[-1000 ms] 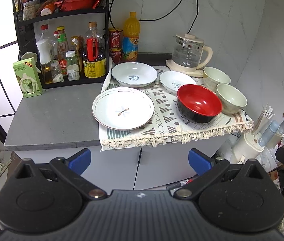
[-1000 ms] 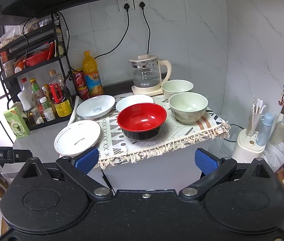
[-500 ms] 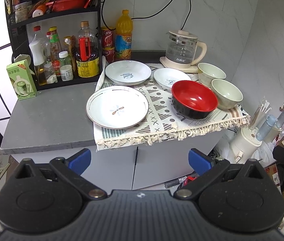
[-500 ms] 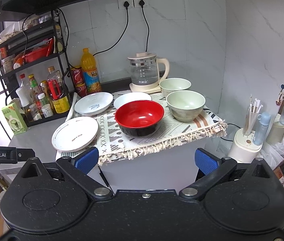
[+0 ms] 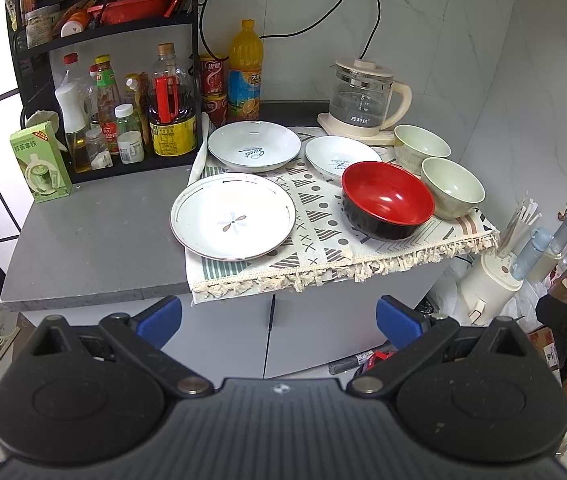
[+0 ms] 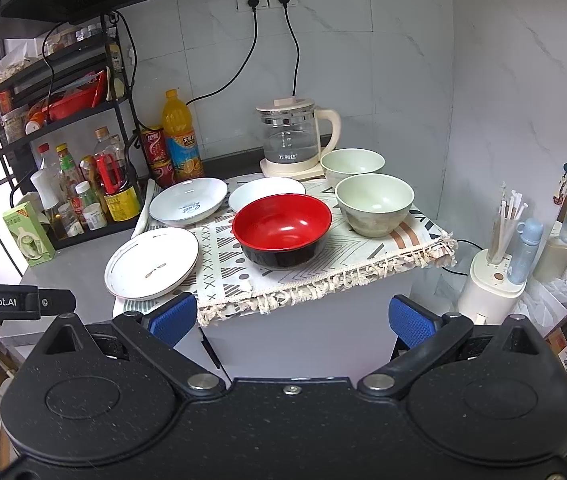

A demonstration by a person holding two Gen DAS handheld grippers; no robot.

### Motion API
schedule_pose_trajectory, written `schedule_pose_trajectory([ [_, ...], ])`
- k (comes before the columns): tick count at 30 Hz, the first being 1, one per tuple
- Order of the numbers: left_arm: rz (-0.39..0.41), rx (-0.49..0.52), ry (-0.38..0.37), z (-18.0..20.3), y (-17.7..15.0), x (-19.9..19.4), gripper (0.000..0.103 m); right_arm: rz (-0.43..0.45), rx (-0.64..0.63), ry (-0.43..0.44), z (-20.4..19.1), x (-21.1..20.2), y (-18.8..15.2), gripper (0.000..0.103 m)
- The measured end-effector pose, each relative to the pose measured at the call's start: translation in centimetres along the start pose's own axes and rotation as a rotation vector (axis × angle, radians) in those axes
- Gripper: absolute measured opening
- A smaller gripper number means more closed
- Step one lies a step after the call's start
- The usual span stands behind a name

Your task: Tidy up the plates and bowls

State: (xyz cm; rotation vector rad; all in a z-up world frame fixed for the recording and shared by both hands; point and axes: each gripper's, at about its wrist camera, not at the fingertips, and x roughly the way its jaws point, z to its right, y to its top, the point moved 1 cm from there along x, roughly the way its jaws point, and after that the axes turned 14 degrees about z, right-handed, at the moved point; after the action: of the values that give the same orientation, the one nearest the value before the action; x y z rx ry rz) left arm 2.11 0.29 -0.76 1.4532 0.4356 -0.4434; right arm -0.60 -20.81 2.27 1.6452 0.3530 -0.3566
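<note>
Task status: not begun, judging by the layout. No plate is stacked on another and no bowl is nested; all six pieces sit singly on the patterned cloth (image 5: 323, 240) that covers the right part of the grey surface (image 5: 95, 240). Both grippers hang in front of the cabinet, well short of the crockery.

Left gripper (image 5: 279, 316): fingers spread wide, nothing between them. Right gripper (image 6: 293, 314): fingers likewise spread and empty.

Inventory, left to right:

- Flat plate with a flower mark (image 5: 233, 216), nearest the front edge, its left rim overhanging the cloth onto the bare surface. Empty.
- Deep white plate with blue lettering (image 5: 254, 145), behind the first, close to it; whether they touch cannot be told. Empty.
- Smaller white plate with a blue print (image 5: 335, 156), to the right of the lettered one. Its front right edge is hidden behind the red bowl. Empty.
- Red bowl with a black outside (image 5: 388, 199), upright, toward the front. Empty.
- Pale green bowl (image 5: 452, 188), just beside the red bowl on its right. Empty.
- Second pale green bowl (image 5: 421, 148), behind the first green one and next to the glass kettle (image 5: 363, 100). Empty as far as its visible inside shows.

Remaining work, as assessed: gather the three plates into one stack, largest lowest, and nest the bowls. The two green bowls look alike and should nest readily; the red bowl is wider and would serve as the base.
</note>
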Motion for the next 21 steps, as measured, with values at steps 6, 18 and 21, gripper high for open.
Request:
schedule_pose_trajectory([
  [6, -0.007, -0.012, -0.006, 0.0, -0.1, 0.3, 0.102, -0.009, -0.002, -0.005, 0.0, 0.2, 0.1, 0.103],
  [18, -0.020, -0.013, -0.031, 0.2, 0.1, 1.3, 0.102, -0.008, 0.025, -0.018, 0.1, 1.0, 0.2, 0.103],
  [21, -0.032, -0.005, -0.033, 0.3, 0.1, 1.9, 0.102, -0.018, 0.023, -0.023, 0.2, 1.4, 0.2, 0.103],
])
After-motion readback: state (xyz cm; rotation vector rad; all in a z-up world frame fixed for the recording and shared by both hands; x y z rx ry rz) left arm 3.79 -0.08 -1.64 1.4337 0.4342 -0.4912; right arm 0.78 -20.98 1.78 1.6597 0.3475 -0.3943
